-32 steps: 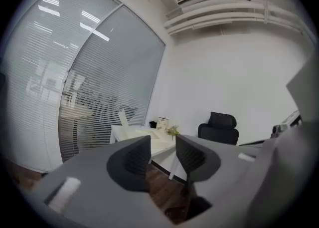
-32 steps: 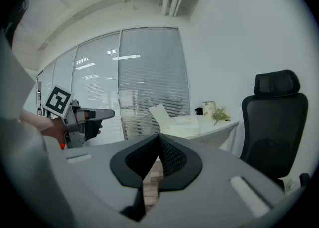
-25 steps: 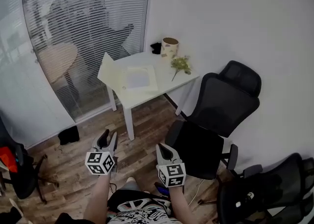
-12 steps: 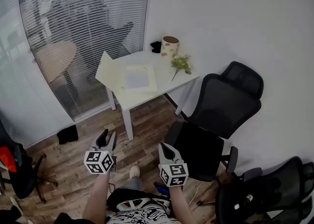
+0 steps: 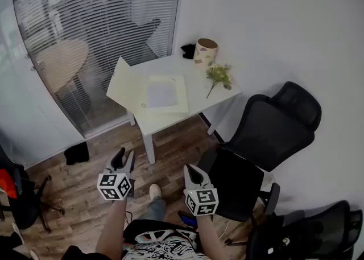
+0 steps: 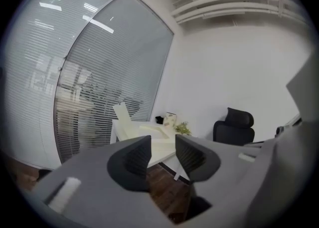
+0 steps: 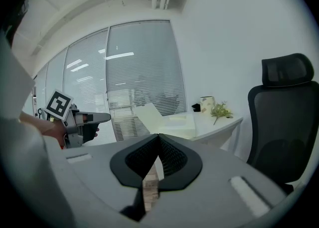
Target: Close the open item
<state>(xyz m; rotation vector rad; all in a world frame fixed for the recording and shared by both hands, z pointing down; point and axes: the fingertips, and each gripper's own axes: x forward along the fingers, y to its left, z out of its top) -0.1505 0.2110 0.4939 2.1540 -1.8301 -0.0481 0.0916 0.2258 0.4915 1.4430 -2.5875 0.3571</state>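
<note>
Left gripper [image 6: 162, 142] has its jaws spread with a clear gap and nothing in between, you just look straight through at the table. Right gripper [image 7: 158, 136] is pinched all the way together, tips touching, not clamped on anything. The person holds both low out in front of their body, side by side over the wood floor [image 5: 79, 188], well away from the furniture. The thing that needs closing is the cream folder [image 5: 162, 94], lying open on the small white table [image 5: 200, 93] against the wall, with its cover flap [image 5: 121, 80] tilted up on the left side and a pale sheet lying flat inside. Neither gripper is anywhere near it. Further back on the table there's a spotted cup [image 5: 206, 50] with a small black object [image 5: 188, 51] just beside it, and a little green sprig [image 5: 219, 75] lying near the folder's right edge. A black office chair [image 5: 267, 133] stands right of the table, and window blinds [image 5: 96, 20] are behind it.
</note>
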